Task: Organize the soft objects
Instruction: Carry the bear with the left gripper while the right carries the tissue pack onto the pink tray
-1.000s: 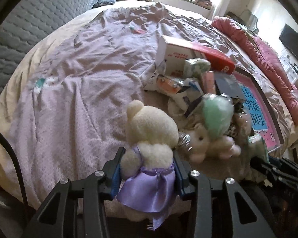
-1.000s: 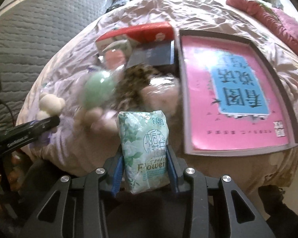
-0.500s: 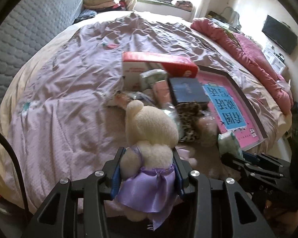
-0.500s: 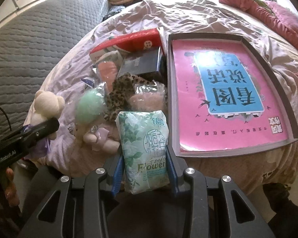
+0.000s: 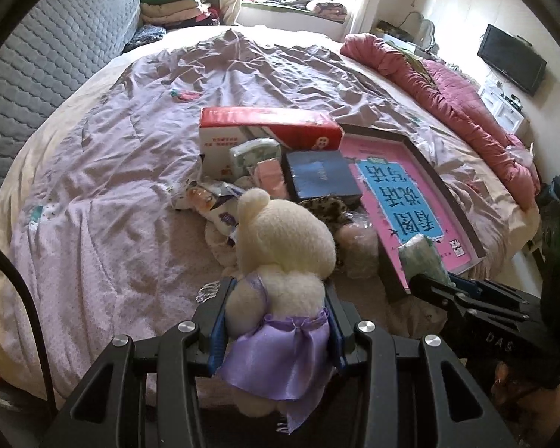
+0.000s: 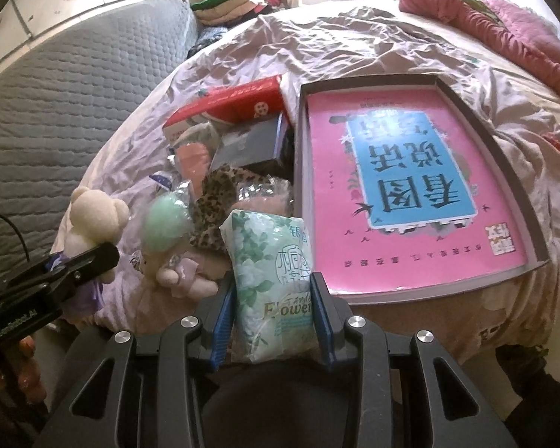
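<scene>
Beside pink book point(image 6: 410, 194), leopard fabric point(image 6: 220, 201), red box point(image 5: 268, 130)

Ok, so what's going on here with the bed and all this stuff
A person is tidying soft things off a bed, holding a gripping tool in each hand. The left tool is clamped on a cream teddy bear in a purple dress; the right tool grips a green floral tissue pack. Both are held above the bed's near edge, with a pile of packets and a grey tray still on the bed.
</scene>
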